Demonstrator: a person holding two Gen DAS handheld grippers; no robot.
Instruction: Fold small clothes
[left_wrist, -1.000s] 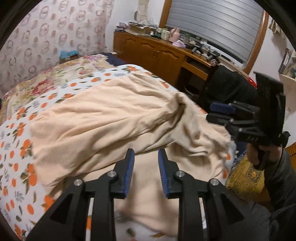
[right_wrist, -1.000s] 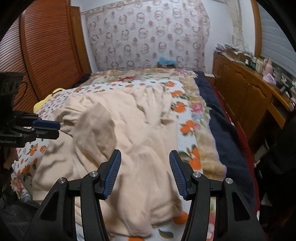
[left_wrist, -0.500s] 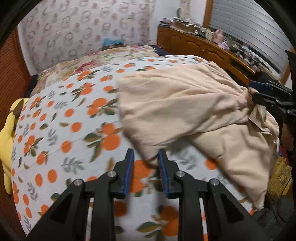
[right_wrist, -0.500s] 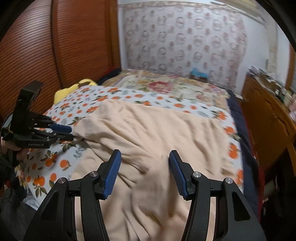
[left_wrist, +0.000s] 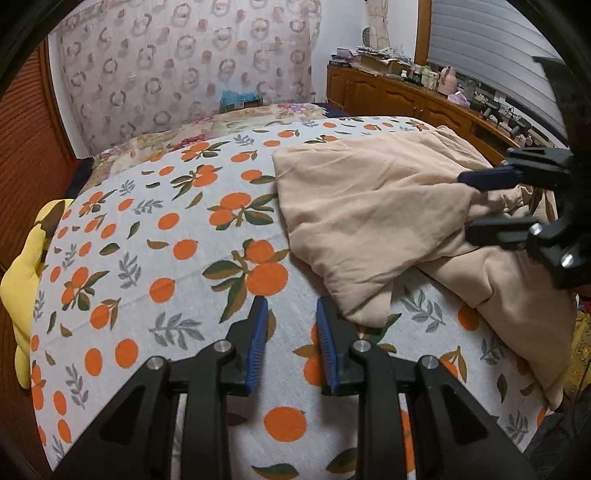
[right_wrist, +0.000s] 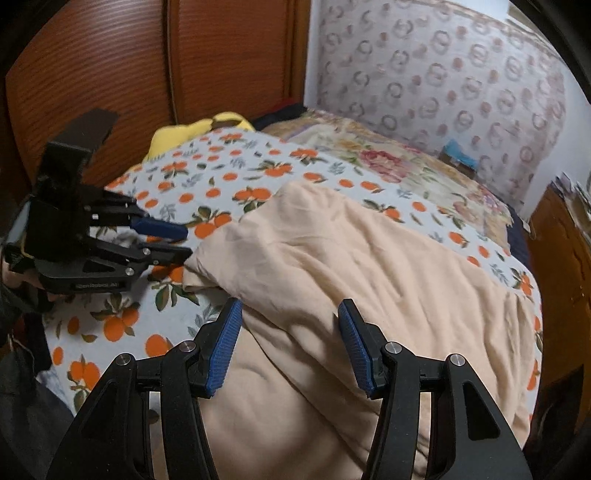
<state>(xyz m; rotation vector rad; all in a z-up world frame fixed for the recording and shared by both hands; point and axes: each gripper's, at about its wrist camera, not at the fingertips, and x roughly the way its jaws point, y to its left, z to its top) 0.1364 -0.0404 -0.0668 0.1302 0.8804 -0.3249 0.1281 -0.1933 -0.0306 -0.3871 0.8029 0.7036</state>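
Here, one peach garment (right_wrist: 343, 266) (crumpled), two open tongs.

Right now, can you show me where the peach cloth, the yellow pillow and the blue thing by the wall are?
peach cloth (left_wrist: 373, 218): left wrist view, on its flat middle panel.
yellow pillow (left_wrist: 22, 280): left wrist view, on its bulging side at the bed's edge.
blue thing (left_wrist: 238, 98): left wrist view, on its front face.

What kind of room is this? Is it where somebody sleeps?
Most likely a bedroom. A bed with an orange-print sheet fills most of it, a long wooden dresser crowded with small things lines one wall, and a peach-coloured garment lies on the bed.
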